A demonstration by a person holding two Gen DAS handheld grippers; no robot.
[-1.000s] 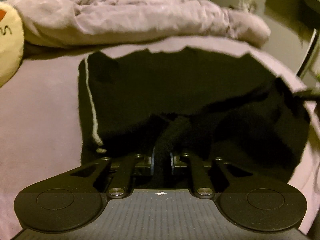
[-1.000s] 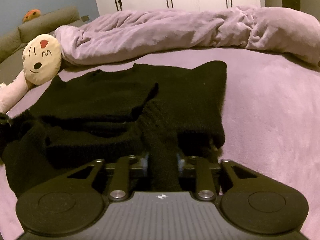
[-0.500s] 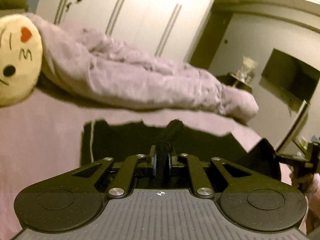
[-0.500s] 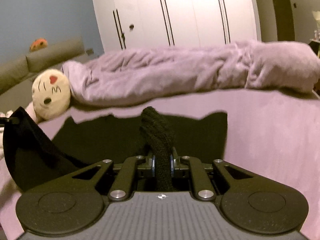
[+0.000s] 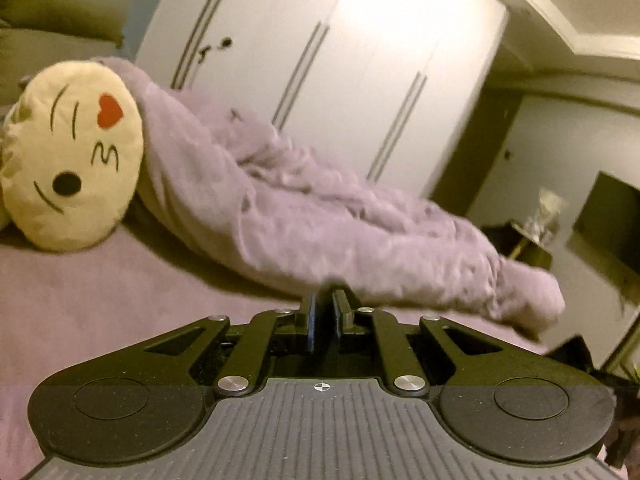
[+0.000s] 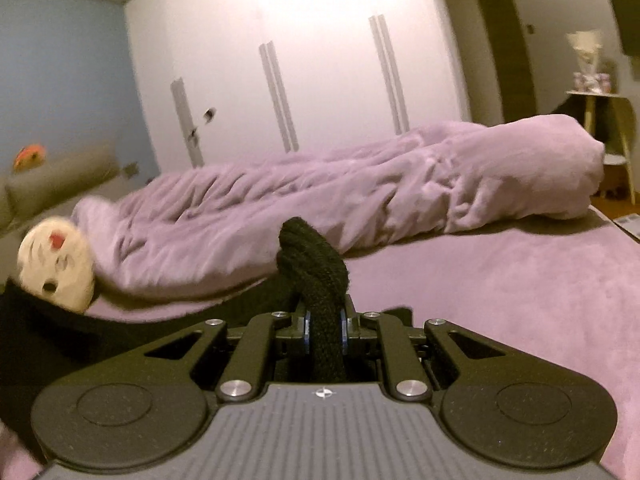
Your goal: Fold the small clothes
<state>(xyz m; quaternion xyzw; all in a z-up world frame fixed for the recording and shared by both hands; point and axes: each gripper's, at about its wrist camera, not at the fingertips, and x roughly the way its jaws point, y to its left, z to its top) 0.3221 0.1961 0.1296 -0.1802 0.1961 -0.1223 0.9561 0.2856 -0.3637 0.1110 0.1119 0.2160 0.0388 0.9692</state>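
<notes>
- Left view: my left claw has its jaws drawn right together. I cannot tell from here whether any cloth is nipped between them.
- Left view: the claw points out over the lilac bed, with the camera rolled so that the room leans.
- Left view: a black corner of the sweater shows low at the right edge, just past the claw's body.
- Left view: a bunched lilac blanket lies across the far side of the bed. A round cream pillow leans on its left end, and the white wardrobe stands behind them.
- Right view: my right claw is clamped on a thick roll of the black knit, which bulges up and over the fingertips.
- Right view: from that grip the sweater runs down and away to the left as a dark sheet, reaching the left edge of the view just below the pillow. Its lower part is hidden behind the claw's body.
- Right view: to the right of the claw the bed is bare lilac, and the blanket stretches along its far side.
</notes>
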